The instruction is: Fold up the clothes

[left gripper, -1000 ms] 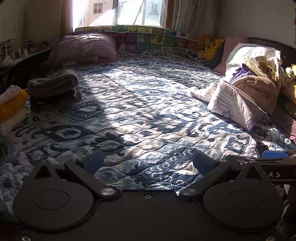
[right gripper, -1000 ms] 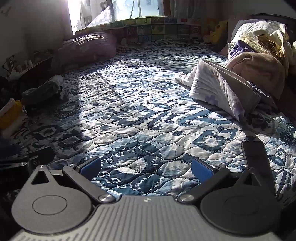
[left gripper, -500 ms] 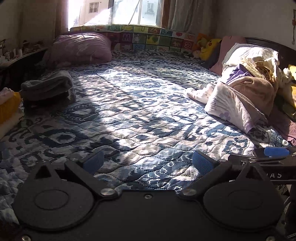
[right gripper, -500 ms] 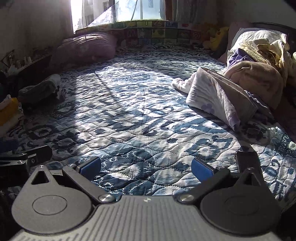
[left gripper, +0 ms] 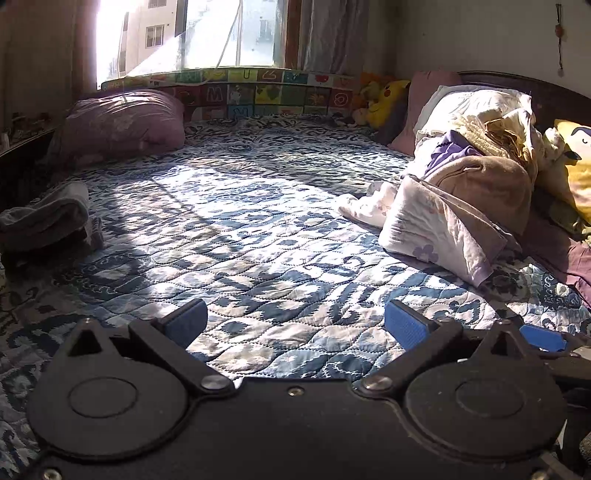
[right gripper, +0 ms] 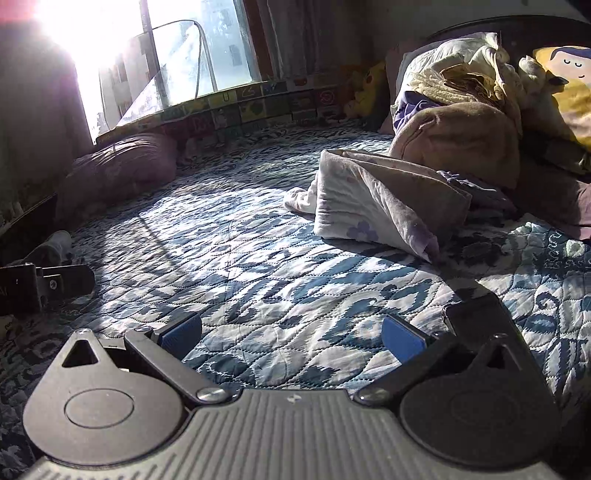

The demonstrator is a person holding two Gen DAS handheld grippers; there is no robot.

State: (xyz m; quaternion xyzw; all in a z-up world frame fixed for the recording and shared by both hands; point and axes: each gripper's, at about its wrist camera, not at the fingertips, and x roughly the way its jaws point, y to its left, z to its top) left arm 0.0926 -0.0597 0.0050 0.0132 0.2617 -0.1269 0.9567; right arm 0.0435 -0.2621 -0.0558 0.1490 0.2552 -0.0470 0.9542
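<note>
— Hovering over what, exactly, the two of them?

— Both sit low above the blue-and-white patterned quilted bedspread (left gripper: 258, 236). The left gripper (left gripper: 295, 321) has its blue-padded fingers (left gripper: 186, 321) spread wide, with only quilt between them. The right gripper (right gripper: 291, 334) is the same: fingers wide apart, holding nothing.

— And the clothes?

— A crumpled white garment printed with purple flowers (right gripper: 365, 206) lies ahead and to the right of both grippers, well apart from the fingers. It leans against a heap behind it: a tan-brown fleecy garment (right gripper: 458, 136), a bit of purple cloth (left gripper: 448, 151) and pale cream bedding (left gripper: 491, 110) on top.

— Anything on the other side?

— A rolled grey fabric bundle (left gripper: 48, 218) rests on the quilt at the far left of the left view. A mauve pillow (left gripper: 122, 122) sits further back, under the sunlit window (left gripper: 207, 33), next to a strip of multicoloured alphabet foam tiles (left gripper: 258, 92).

— Can each gripper see the other?

— Partly. A blue pad of the right one shows at the lower right edge of the left view, and a black piece of the left one pokes in at the left edge of the right view.

— Toys?

— A yellow plush toy (left gripper: 384, 99) is in the far corner.
</note>
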